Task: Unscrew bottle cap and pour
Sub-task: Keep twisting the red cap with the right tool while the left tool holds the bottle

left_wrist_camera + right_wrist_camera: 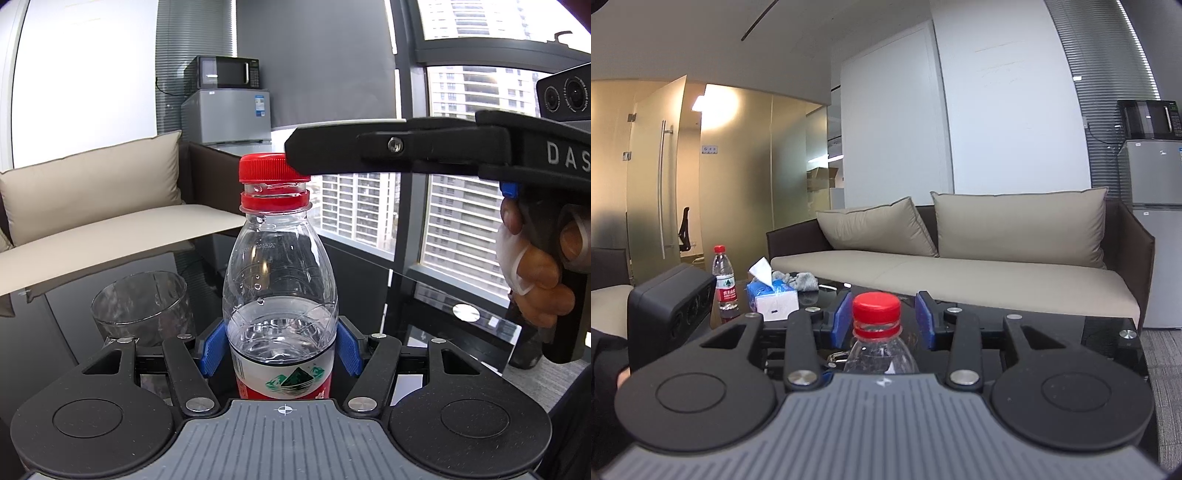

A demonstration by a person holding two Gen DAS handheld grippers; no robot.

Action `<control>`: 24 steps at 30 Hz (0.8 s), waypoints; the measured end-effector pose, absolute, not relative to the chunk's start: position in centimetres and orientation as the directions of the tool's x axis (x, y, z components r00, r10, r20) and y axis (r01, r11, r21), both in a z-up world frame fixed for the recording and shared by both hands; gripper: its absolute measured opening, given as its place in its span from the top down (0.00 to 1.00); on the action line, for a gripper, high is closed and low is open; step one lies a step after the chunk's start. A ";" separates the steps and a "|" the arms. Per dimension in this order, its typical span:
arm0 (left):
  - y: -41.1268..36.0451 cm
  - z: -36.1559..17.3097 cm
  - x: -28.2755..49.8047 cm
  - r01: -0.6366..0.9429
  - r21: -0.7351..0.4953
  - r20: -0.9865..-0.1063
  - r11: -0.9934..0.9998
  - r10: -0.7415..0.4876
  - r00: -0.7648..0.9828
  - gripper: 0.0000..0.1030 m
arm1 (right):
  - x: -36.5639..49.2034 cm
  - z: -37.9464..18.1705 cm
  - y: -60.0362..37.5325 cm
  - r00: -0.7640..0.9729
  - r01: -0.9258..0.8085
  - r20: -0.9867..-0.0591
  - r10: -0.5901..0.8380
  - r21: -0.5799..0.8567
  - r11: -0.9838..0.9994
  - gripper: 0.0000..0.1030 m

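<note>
Left wrist view: the left gripper holds a clear plastic water bottle by its body, its blue pads pressed against either side just above the red and white label. The bottle stands upright over the dark glass table, long axis vertical, neck pointing straight up, water filling roughly the lower half. Its red cap sits raised above the red tamper ring, with bare thread showing between them. The right gripper reaches in level from the right, its black finger at the cap's side; a hand grips its handle. An empty clear glass stands on the table, just left of the bottle and behind it.

Right wrist view: the right gripper's blue pads stand apart on either side of the red cap, a visible gap on each side, so it is open and holds nothing. Further back on the table are a second water bottle, a tissue box and a grey cloth, before a beige sofa.
</note>
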State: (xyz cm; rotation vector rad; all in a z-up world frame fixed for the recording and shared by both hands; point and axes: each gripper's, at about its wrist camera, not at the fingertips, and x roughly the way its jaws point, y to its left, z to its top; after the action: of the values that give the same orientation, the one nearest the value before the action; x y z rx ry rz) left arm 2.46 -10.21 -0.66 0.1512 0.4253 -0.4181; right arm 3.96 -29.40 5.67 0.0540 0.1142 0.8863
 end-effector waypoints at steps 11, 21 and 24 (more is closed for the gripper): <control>-9.7 -0.6 2.4 0.426 0.055 -0.428 0.903 -0.364 0.827 0.44 | 4.3 5.3 -29.0 0.640 -0.757 -0.089 0.763 0.094 0.646 0.55; -9.7 -0.5 2.4 0.425 0.053 -0.429 0.904 -0.363 0.827 0.44 | 4.7 5.1 -29.3 0.646 -0.751 -0.095 0.757 0.100 0.653 0.55; -9.6 -0.4 2.4 0.425 0.052 -0.429 0.904 -0.364 0.827 0.44 | 4.8 5.0 -29.6 0.650 -0.747 -0.094 0.754 0.103 0.657 0.53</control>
State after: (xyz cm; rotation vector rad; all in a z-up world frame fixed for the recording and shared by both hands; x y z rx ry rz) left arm 2.42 -9.62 -0.43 0.1481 0.4253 -0.4201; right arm 4.78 -29.59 5.00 0.0565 0.1328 0.8527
